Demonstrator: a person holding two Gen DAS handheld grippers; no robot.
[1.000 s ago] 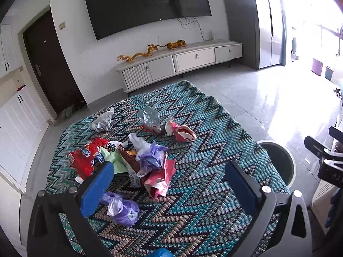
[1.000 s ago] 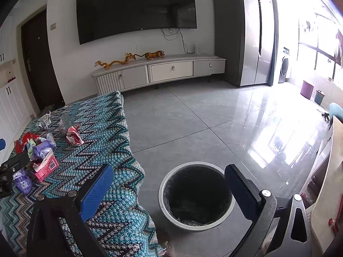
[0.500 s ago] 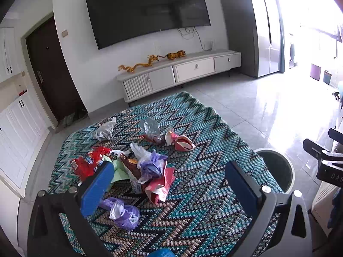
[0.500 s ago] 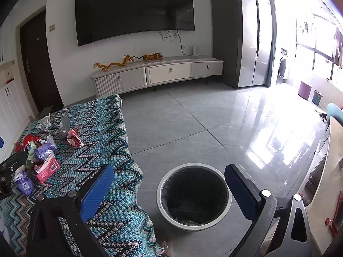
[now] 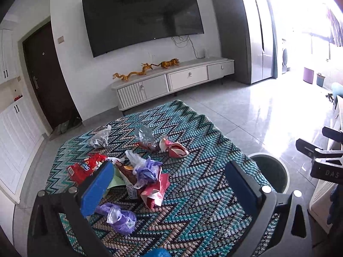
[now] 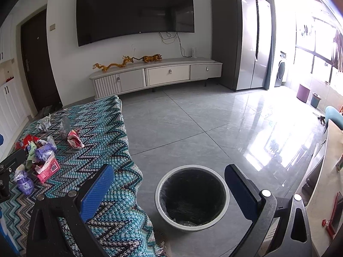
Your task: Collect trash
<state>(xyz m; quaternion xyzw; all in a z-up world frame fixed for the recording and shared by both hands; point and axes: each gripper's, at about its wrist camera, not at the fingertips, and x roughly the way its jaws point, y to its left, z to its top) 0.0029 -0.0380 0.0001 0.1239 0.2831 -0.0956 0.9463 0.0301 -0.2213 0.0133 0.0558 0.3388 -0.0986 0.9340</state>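
Several pieces of trash lie on a table under a zigzag knitted cloth (image 5: 193, 192): a red snack bag (image 5: 83, 168), a purple plastic bag (image 5: 120, 216), a pink carton (image 5: 155, 190), a crumpled lilac bag (image 5: 148, 169), a red-white wrapper (image 5: 175, 147), a silver wrapper (image 5: 99, 138) and clear foil (image 5: 144, 133). My left gripper (image 5: 169, 184) is open above the near side of the pile, holding nothing. My right gripper (image 6: 169, 188) is open over the black-lined round bin (image 6: 193, 197) on the floor beside the table. The bin (image 5: 270, 173) also shows right of the table.
A white TV cabinet (image 6: 156, 75) with golden figurines stands under a wall TV at the back. A grey fridge (image 6: 246, 36) is at the right. Glossy tiled floor (image 6: 214, 128) stretches between table and cabinet. A white counter edge (image 6: 330, 160) runs along the right.
Both cameras have tilted up and drawn back slightly, so the table and bin sit lower in the views. Both grippers remain open and the trash has not moved.
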